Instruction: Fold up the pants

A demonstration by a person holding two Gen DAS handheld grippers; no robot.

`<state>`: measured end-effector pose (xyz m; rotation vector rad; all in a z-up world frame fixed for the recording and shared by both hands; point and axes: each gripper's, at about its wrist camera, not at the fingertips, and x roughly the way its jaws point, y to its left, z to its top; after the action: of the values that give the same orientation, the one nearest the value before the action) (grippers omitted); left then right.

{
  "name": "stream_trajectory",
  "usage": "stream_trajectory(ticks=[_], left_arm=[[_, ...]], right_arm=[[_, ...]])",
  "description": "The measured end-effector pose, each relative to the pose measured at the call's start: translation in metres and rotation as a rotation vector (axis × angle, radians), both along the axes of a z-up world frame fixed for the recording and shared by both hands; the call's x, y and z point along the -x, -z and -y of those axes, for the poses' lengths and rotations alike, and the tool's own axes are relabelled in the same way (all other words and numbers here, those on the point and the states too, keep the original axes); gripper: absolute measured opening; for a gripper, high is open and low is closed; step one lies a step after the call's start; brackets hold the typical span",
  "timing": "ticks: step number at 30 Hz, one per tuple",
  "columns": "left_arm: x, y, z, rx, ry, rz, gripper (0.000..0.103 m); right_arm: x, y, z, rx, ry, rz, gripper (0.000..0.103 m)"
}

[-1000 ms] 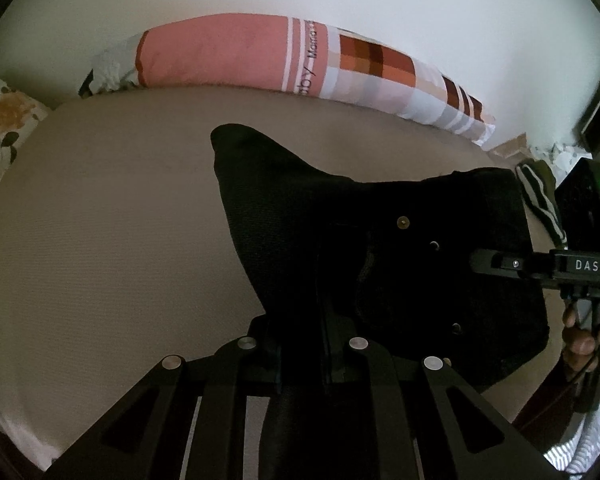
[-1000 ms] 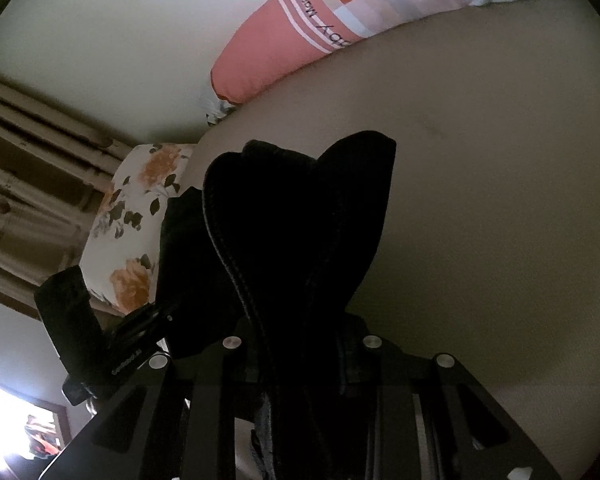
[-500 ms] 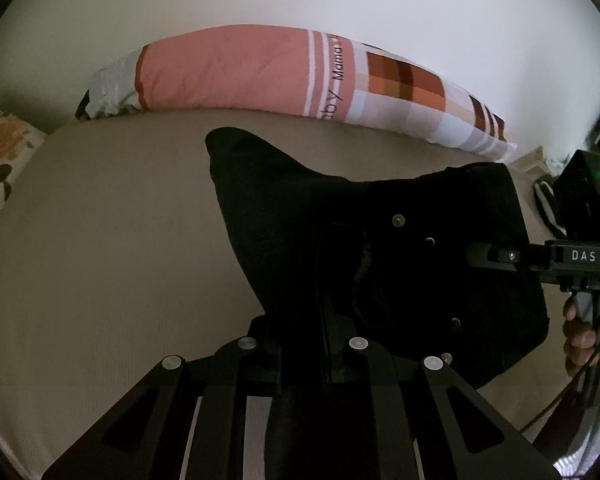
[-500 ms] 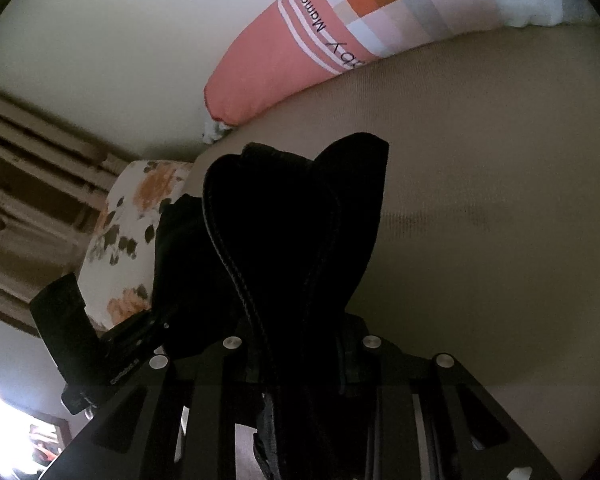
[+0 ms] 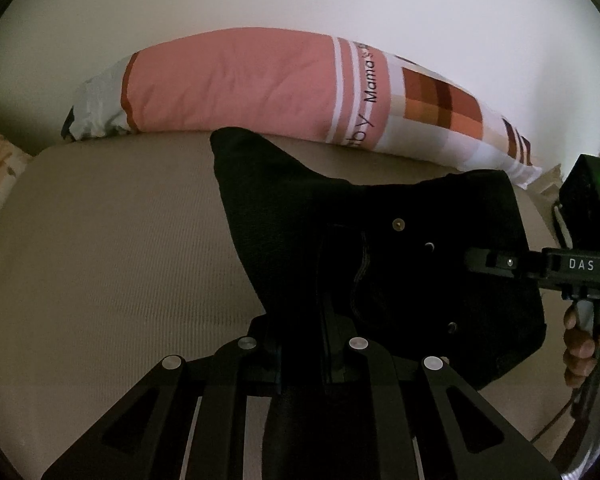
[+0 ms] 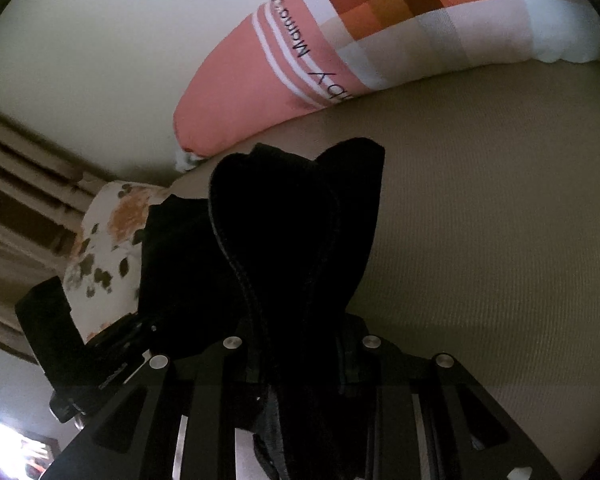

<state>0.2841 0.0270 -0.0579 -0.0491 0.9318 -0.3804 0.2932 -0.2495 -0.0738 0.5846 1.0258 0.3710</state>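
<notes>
Black pants (image 5: 380, 248) hang bunched between both grippers above a beige mattress (image 5: 108, 248). My left gripper (image 5: 304, 344) is shut on the pants, the dark cloth rising from its jaws. My right gripper (image 6: 300, 356) is shut on the pants (image 6: 284, 232) too, with a thick seam running up from its jaws. The right gripper also shows in the left wrist view (image 5: 496, 262), clamped on the cloth's right side. The left gripper shows in the right wrist view (image 6: 112, 364), low at the left. Fingertips are hidden by cloth.
A long pink and checkered bolster pillow (image 5: 268, 88) lies along the far edge of the mattress against a white wall. A floral pillow (image 6: 108, 240) sits at the left end. Curtains (image 6: 16, 184) hang beyond it. A hand (image 5: 580, 340) holds the right gripper.
Both grippers have moved with the pants toward the bolster pillow, which looks larger and closer now. The grip on the cloth is unchanged.
</notes>
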Motion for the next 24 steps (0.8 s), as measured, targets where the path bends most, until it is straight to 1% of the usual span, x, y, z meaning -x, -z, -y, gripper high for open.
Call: stream_trajectory(ticks=[3, 4, 5, 7, 8, 9, 10, 12, 15, 18, 20, 22, 24], left_arm=[[-0.014, 0.014, 0.001, -0.009, 0.007, -0.019, 0.014], [-0.017, 0.019, 0.001, -0.012, 0.005, -0.032, 0.015], [-0.019, 0.025, 0.000, -0.016, -0.003, -0.046, 0.016], [-0.020, 0.034, -0.004, -0.008, -0.016, -0.044, 0.022], [-0.020, 0.035, -0.005, -0.005, -0.022, -0.041, 0.029], [-0.019, 0.037, -0.006, -0.012, -0.033, -0.039, 0.037], [-0.018, 0.039, -0.007, -0.024, -0.040, -0.041, 0.041], [-0.017, 0.044, -0.008, -0.038, -0.048, -0.049, 0.051], [-0.007, 0.049, -0.012, -0.053, -0.070, -0.038, 0.059], [0.004, 0.049, -0.014, -0.063, -0.087, -0.033, 0.061], [0.015, 0.047, -0.015, -0.087, -0.104, -0.025, 0.061], [0.026, 0.043, -0.014, -0.118, -0.117, -0.011, 0.061], [0.041, 0.038, -0.013, -0.146, -0.126, -0.002, 0.061]], right_arm=[[-0.008, 0.010, 0.001, 0.038, 0.027, -0.017, 0.023], [-0.009, 0.018, 0.001, 0.067, 0.042, -0.033, 0.024], [-0.010, 0.021, 0.000, 0.097, 0.049, -0.041, 0.030], [-0.009, 0.030, 0.000, 0.161, 0.079, -0.053, 0.039], [-0.008, 0.032, 0.000, 0.179, 0.083, -0.052, 0.044], [-0.005, 0.034, 0.000, 0.206, 0.092, -0.049, 0.048], [-0.003, 0.035, 0.000, 0.231, 0.098, -0.045, 0.053], [0.002, 0.035, -0.001, 0.269, 0.094, -0.038, 0.054], [0.015, 0.035, -0.002, 0.295, 0.089, -0.041, 0.054], [0.034, 0.032, -0.003, 0.329, 0.090, -0.024, 0.056], [0.042, 0.028, -0.002, 0.337, 0.106, -0.010, 0.059], [0.053, 0.018, -0.006, 0.375, 0.115, 0.028, 0.060], [0.068, 0.007, -0.012, 0.434, 0.116, 0.074, 0.060]])
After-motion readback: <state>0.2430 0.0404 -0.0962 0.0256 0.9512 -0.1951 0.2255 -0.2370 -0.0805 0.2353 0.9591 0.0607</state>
